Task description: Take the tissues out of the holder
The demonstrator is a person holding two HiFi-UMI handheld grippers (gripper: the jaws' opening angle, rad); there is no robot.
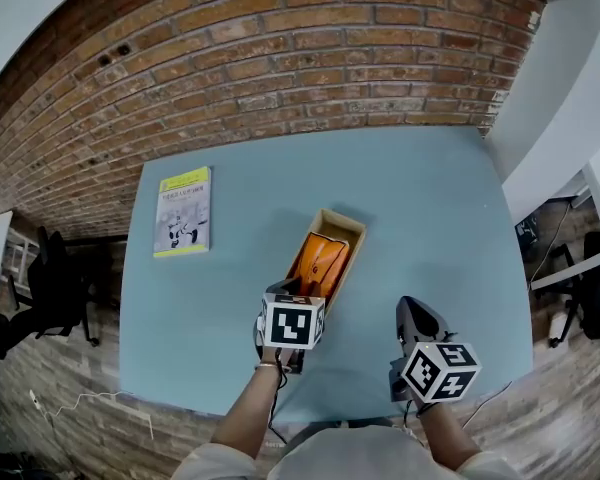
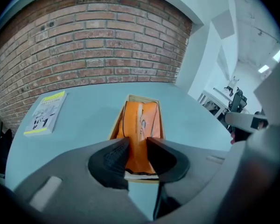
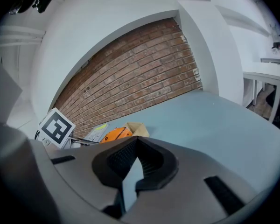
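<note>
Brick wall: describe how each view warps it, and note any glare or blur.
Head view: the brick wall bows into an arc; light even, no glare. Left gripper view: it domes, corners go black, the tissue pack stays sharp. Right gripper view: it slants and curves, unblurred.

orange tissue pack [image 1: 320,261]: one
wooden holder [image 1: 353,230]: one
booklet [image 1: 183,211]: one
table [image 1: 430,228]: one
grippers: two, left gripper [image 2: 136,147] and right gripper [image 3: 136,145]
</note>
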